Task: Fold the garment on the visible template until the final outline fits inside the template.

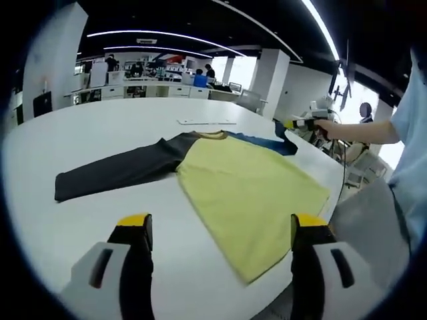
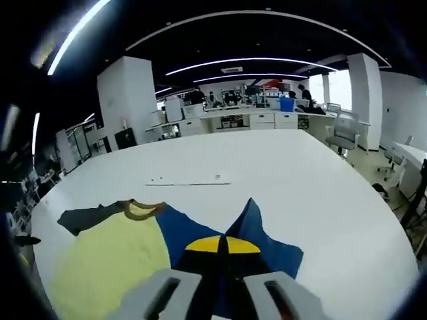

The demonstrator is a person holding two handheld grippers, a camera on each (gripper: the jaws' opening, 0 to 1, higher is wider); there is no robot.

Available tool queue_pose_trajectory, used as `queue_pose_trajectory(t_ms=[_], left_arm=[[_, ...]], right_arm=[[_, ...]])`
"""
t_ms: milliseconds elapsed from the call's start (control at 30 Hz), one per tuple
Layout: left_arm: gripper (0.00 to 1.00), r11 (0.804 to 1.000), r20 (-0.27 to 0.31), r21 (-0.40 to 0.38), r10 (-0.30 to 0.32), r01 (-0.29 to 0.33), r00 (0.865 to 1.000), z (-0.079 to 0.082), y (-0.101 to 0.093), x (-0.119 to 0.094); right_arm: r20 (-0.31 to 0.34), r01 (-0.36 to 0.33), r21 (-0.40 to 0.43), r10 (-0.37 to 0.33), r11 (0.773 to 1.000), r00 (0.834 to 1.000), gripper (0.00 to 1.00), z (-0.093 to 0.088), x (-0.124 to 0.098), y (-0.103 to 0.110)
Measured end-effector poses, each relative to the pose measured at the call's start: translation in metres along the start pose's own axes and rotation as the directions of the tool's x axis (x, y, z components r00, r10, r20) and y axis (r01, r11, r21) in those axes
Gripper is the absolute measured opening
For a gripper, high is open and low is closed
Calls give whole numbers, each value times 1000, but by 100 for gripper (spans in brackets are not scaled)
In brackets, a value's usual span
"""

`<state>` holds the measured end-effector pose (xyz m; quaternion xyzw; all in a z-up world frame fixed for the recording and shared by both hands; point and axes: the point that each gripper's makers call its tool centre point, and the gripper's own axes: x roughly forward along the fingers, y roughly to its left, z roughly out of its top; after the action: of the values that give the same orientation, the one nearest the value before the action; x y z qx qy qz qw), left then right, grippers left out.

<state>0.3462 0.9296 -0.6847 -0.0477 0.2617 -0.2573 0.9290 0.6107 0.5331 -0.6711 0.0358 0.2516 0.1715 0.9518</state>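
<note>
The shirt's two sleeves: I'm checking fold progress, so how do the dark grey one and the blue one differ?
The dark grey sleeve lies stretched out flat on the table, untouched; the blue sleeve is pinched and lifted into a peak by the right gripper, whose jaws are shut. Both join the yellow body at the collar.

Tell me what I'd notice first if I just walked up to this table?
Your eye would land on the shirt spread flat on the big white table, with its yellow front, one dark grey sleeve stretched out to the side, and a blue sleeve. The right hand-held gripper has its yellow tips shut on the blue sleeve, while the left hand-held gripper hangs open at the table's near edge.
</note>
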Motion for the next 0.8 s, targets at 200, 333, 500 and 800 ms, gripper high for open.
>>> queue_pose_trajectory(t_ms=[200, 333, 500, 800], left_arm=[[82, 1000, 4, -7, 7, -7, 1000, -2, 0, -3], [82, 1000, 5, -11, 10, -10, 1000, -3, 2, -4], [82, 1000, 5, -18, 13, -13, 1000, -4, 3, -6], [81, 999, -4, -32, 15, -15, 1000, -10, 3, -6]], right_arm=[[7, -102, -10, 102, 995, 995, 0, 5, 27, 63], [14, -160, -3, 160, 987, 987, 0, 7, 40, 103], [21, -218, -29, 219, 975, 976, 0, 10, 52, 152], [10, -321, -111, 324, 940, 946, 0, 10, 68, 239]])
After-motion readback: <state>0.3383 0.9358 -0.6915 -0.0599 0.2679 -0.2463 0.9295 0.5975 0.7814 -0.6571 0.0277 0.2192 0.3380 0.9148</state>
